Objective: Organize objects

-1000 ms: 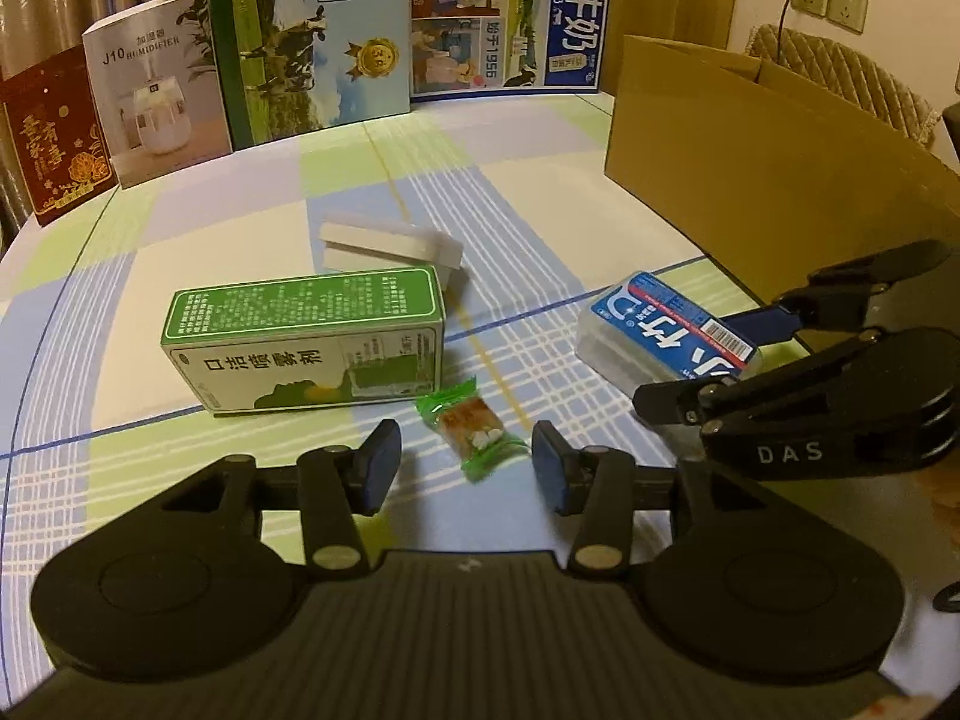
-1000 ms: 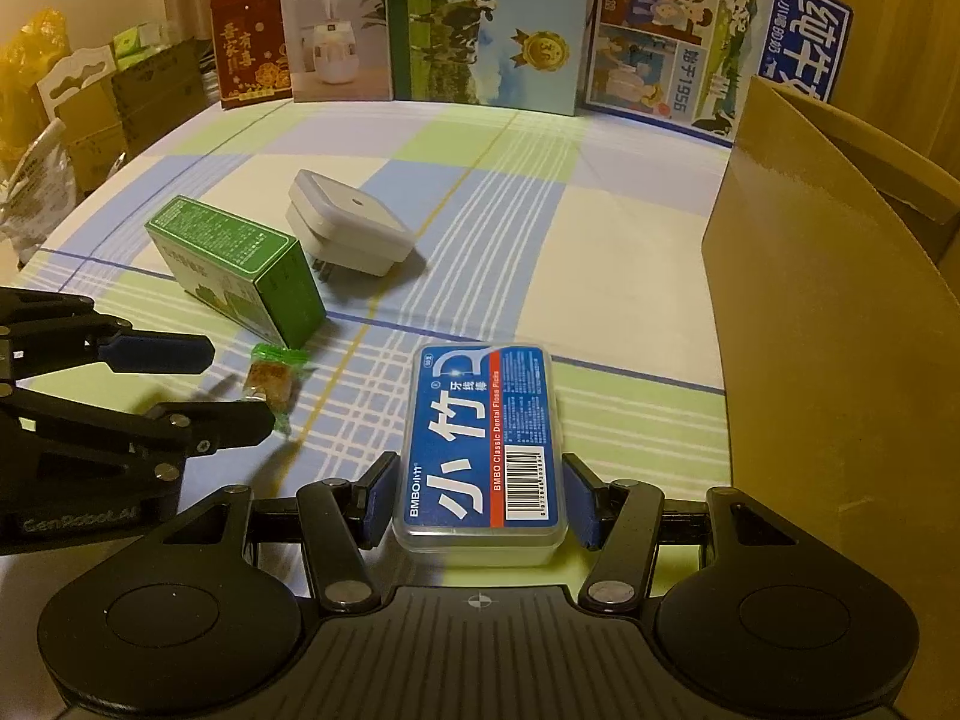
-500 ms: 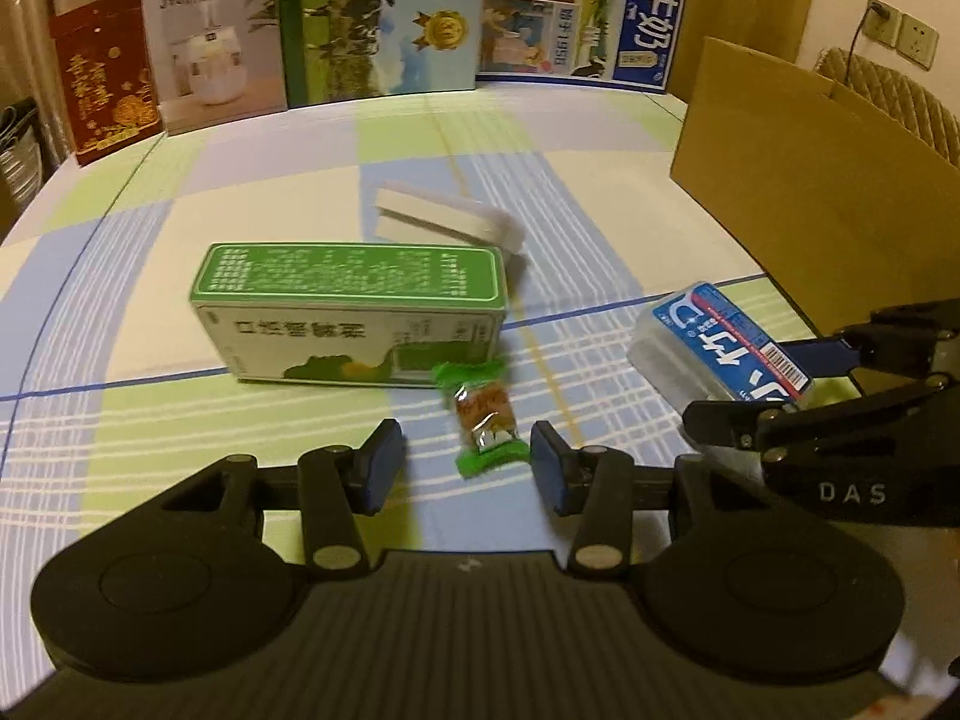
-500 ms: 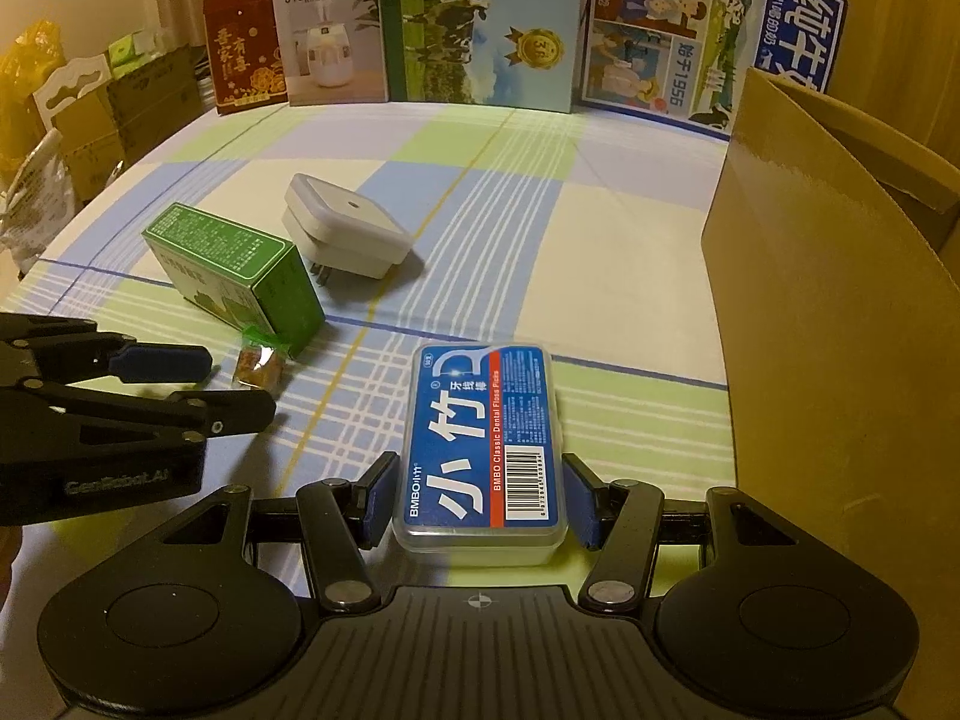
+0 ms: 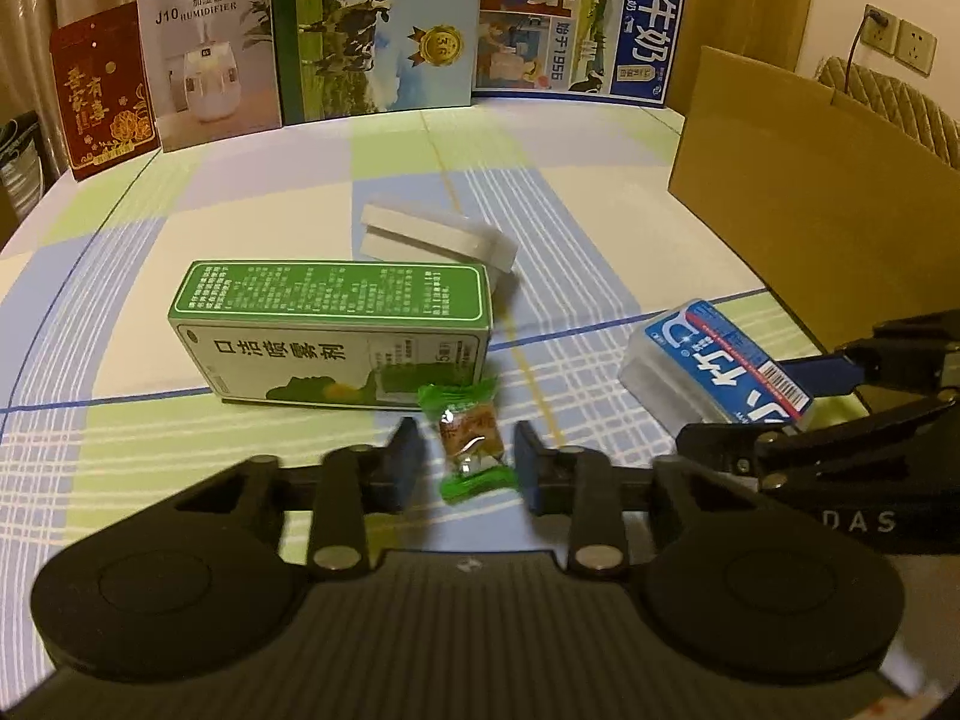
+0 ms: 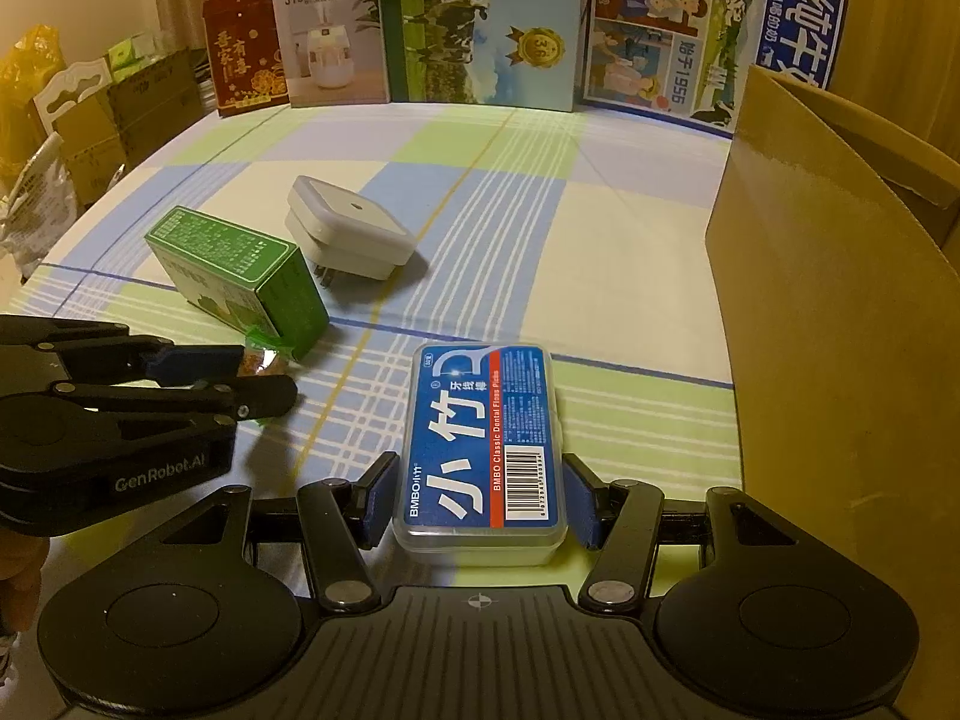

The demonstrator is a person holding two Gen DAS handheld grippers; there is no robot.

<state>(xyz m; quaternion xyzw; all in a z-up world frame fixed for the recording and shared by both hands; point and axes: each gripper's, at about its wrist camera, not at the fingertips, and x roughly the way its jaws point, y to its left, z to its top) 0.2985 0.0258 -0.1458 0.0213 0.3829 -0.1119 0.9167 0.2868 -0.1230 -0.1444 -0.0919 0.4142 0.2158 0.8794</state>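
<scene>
candy (image 5: 470,440) sits between my left gripper (image 5: 462,461) fingers, still apart; i should close centred on it. right gripper (image 6: 478,502) brackets the floss box (image 6: 480,450), unclamped.

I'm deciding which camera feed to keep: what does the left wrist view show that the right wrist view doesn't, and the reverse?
Only the left wrist view: the left gripper open around the green-wrapped candy, and the wall sockets.

Only the right wrist view: the right gripper straddling the blue-labelled clear plastic floss box, open, with gaps at both pads, and stacked cartons beside the table.

Both: green rectangular carton, white plug adapter, brown cardboard box.
</scene>
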